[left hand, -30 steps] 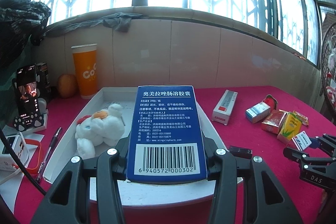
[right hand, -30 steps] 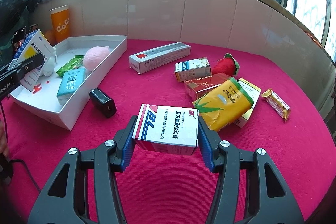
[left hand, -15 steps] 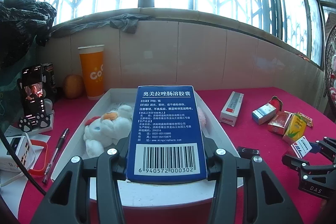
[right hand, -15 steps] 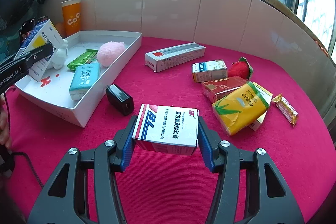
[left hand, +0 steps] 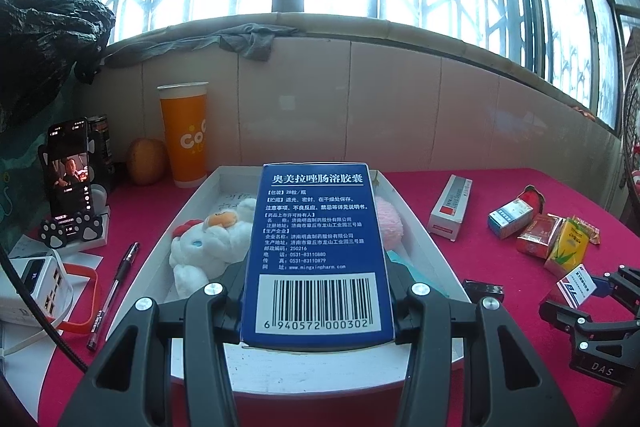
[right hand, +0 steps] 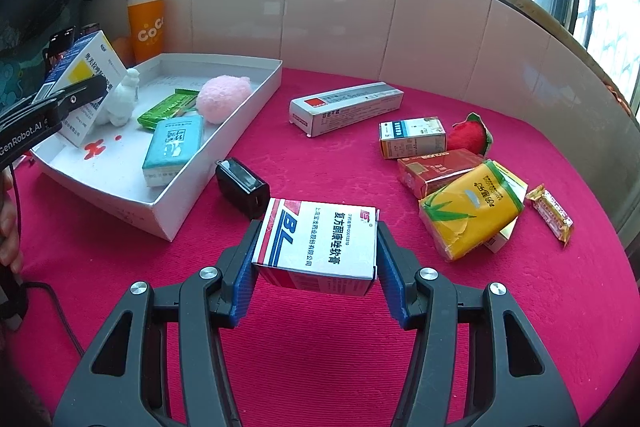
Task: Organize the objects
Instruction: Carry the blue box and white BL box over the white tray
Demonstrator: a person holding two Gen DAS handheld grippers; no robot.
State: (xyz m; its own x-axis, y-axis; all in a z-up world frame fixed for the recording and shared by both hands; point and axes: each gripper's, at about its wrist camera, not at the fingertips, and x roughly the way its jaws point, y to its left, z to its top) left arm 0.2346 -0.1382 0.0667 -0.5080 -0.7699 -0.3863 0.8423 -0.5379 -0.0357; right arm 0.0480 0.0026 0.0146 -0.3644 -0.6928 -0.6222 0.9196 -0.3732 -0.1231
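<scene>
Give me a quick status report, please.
Left claw shut on blue box over white tray. Right claw shut on white box. Black charger beside tray.

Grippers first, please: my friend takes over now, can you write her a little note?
Left gripper: shut on the tall blue medicine box, above the white cardboard tray.
Right gripper: shut on the white ointment box with blue letters, above the pink tablecloth.
Done: white plush toy, pink pompom, teal box, green packet in tray.
Left: both held boxes, plus the cartons, black charger and red plush strawberry.
</scene>
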